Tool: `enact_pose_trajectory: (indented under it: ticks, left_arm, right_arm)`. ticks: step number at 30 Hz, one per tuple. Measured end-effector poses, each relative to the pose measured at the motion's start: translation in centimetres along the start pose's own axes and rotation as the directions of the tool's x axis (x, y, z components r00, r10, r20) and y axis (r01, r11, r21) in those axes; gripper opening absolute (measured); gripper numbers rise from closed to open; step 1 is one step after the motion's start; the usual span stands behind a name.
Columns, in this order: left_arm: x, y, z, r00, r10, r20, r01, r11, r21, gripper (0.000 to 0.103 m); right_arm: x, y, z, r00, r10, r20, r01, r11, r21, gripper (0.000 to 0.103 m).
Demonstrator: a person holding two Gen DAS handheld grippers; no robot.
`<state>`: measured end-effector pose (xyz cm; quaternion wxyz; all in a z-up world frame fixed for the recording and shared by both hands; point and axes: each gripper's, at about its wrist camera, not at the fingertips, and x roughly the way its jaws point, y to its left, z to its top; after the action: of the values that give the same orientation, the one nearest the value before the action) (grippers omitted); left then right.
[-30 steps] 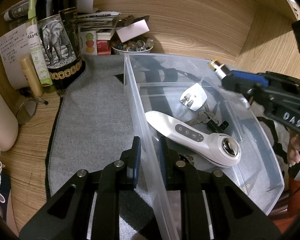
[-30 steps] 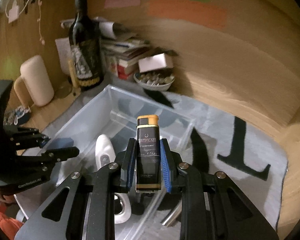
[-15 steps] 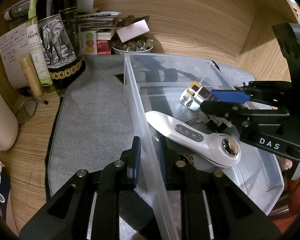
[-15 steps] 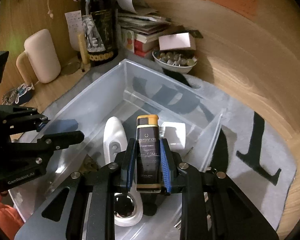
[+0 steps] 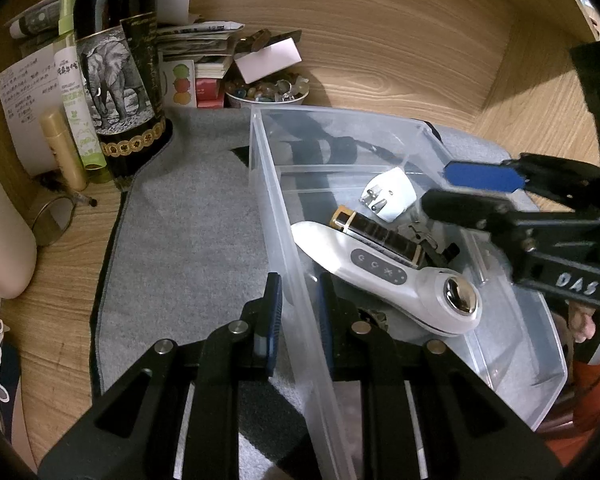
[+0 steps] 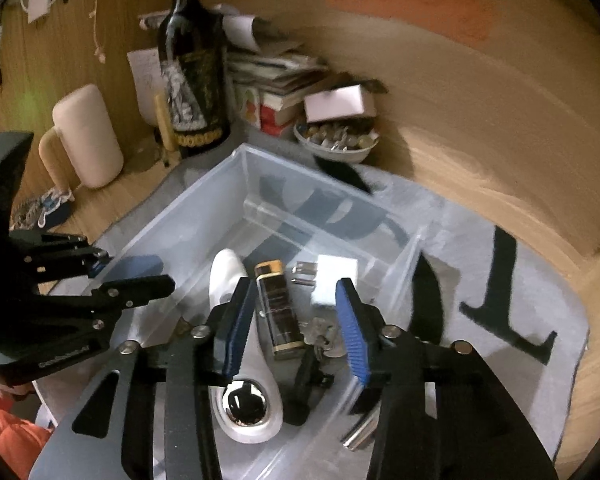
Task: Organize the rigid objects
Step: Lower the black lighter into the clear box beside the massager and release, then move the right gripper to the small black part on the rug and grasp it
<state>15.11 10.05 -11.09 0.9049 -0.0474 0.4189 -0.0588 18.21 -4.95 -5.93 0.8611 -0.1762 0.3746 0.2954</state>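
A clear plastic bin (image 5: 265, 200) stands on a grey mat. My left gripper (image 5: 300, 320) is shut on the bin's near wall. Inside the bin lie a white handheld device (image 5: 380, 272), a white plug adapter (image 5: 392, 194), keys (image 5: 420, 234) and a black-and-gold lighter (image 5: 376, 232). My right gripper (image 6: 294, 328) hovers over the bin, its jaws opening. The lighter (image 6: 278, 312) lies below and between the fingers, and the pads are clear of it. It rests beside the white device (image 6: 236, 360) and the adapter (image 6: 334, 280). The left gripper (image 6: 162, 274) shows at the bin's left rim.
A dark wine bottle (image 5: 120, 80), a green tube (image 5: 74, 96) and a bowl of beads (image 5: 266, 94) stand behind the bin by a stack of books. A cream mug (image 6: 88, 136) sits at the left. The grey mat (image 5: 188, 220) lies between bottle and bin. Wooden walls close the back and right.
The right gripper came down over the bin with the lighter and let it go. The lighter now lies in the bin by the white device. The left gripper kept still.
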Motion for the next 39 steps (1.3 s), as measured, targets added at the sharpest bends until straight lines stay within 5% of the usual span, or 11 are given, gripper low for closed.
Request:
enact_pose_trajectory:
  ticks: [15,23,39]
  left_arm:
    - [-0.2,0.2,0.0,1.0,0.014,0.002,-0.014,0.999,-0.032,0.015]
    - [-0.3,0.1,-0.1,1.0,0.018,0.001,-0.018,0.999,-0.036,0.015]
    - [-0.3,0.2,0.0,1.0,0.023,-0.002,-0.023,0.999,-0.031,0.015]
  right_arm:
    - [-3.4,-5.7,-1.8,0.992,-0.117,0.057,0.107,0.983,0.151,0.046]
    - [-2.3,-8.6,-4.5,0.988,-0.152,-0.02,0.153,0.96,0.236,0.046]
    - [0.9,-8.3,-9.4,0.979,-0.073,-0.192,0.12,0.961,0.251,0.046]
